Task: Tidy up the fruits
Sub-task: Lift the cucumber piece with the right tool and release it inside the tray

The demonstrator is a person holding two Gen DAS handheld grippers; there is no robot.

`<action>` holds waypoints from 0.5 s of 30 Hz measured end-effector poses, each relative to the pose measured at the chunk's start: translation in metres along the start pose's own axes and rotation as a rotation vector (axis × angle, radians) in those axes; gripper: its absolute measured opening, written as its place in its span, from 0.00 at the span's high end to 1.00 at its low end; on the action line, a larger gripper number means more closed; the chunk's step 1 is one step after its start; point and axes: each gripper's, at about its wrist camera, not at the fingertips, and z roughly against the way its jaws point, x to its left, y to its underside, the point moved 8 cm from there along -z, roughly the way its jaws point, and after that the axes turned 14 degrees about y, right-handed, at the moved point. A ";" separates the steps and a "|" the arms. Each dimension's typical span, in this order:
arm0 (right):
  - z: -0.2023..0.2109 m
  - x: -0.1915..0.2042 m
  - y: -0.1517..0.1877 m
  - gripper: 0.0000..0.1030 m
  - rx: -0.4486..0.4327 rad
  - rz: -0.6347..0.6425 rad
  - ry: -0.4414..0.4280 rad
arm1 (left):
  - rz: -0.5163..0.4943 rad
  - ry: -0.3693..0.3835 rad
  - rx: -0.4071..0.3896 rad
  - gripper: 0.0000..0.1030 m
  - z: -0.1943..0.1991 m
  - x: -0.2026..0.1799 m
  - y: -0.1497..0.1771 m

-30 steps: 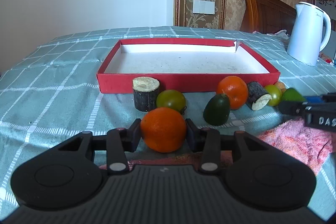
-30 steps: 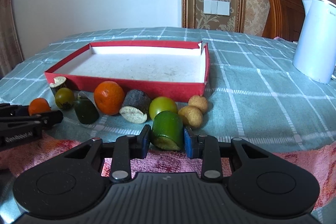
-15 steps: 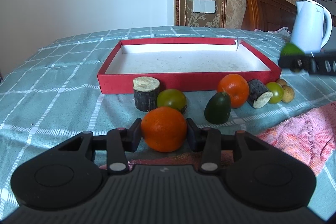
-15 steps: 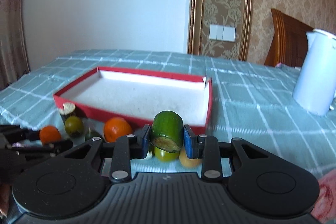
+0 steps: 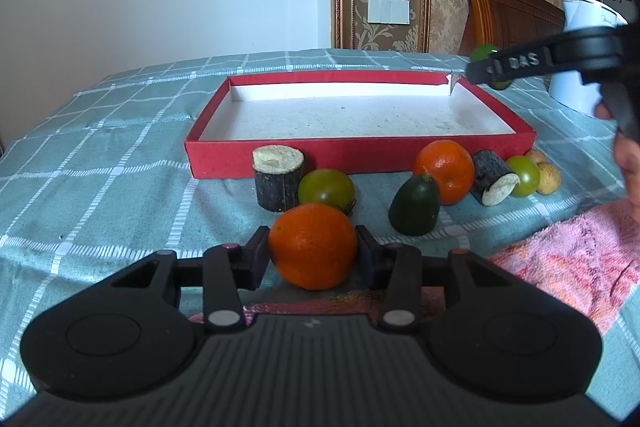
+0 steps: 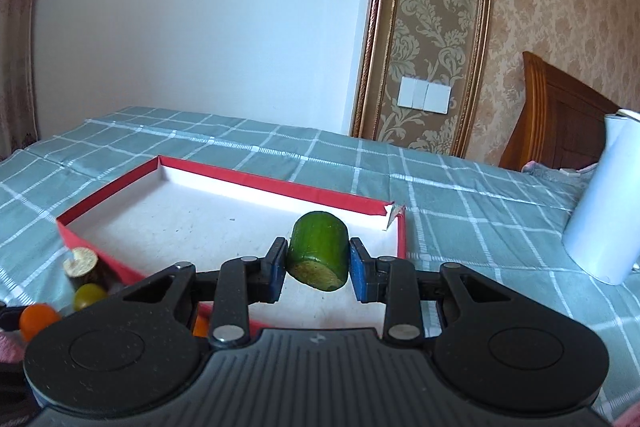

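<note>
My left gripper [image 5: 313,253] is shut on an orange [image 5: 313,246] low over the checked cloth, in front of the red tray [image 5: 360,157]. My right gripper [image 6: 318,267] is shut on a green cucumber chunk [image 6: 318,249] and holds it in the air above the tray's [image 6: 280,187] right part, cut face toward the camera. In the left wrist view the right gripper [image 5: 492,67] shows as a black finger at the upper right over the tray's far right corner, with the green chunk [image 5: 482,51] behind it. The tray's white floor is bare.
In front of the tray lie a second orange [image 5: 444,171], a dark green fruit [image 5: 416,205], two green tomatoes [image 5: 326,187], two wood stubs [image 5: 278,179], and small tan fruits [image 5: 548,177]. A pink towel [image 5: 568,259] lies near right. A white kettle [image 6: 604,219] stands right.
The right gripper has lifted the green chunk off the cloth and carried it up and forward over the tray. The left gripper and its orange have stayed put.
</note>
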 end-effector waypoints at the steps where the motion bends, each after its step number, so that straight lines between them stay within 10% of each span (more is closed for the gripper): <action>1: -0.006 0.000 -0.001 0.69 0.008 -0.003 -0.008 | 0.000 0.000 0.000 0.59 0.000 0.000 0.000; 15: -0.092 0.010 0.000 0.69 0.166 0.077 0.060 | 0.000 0.000 0.000 0.59 0.000 -0.001 0.000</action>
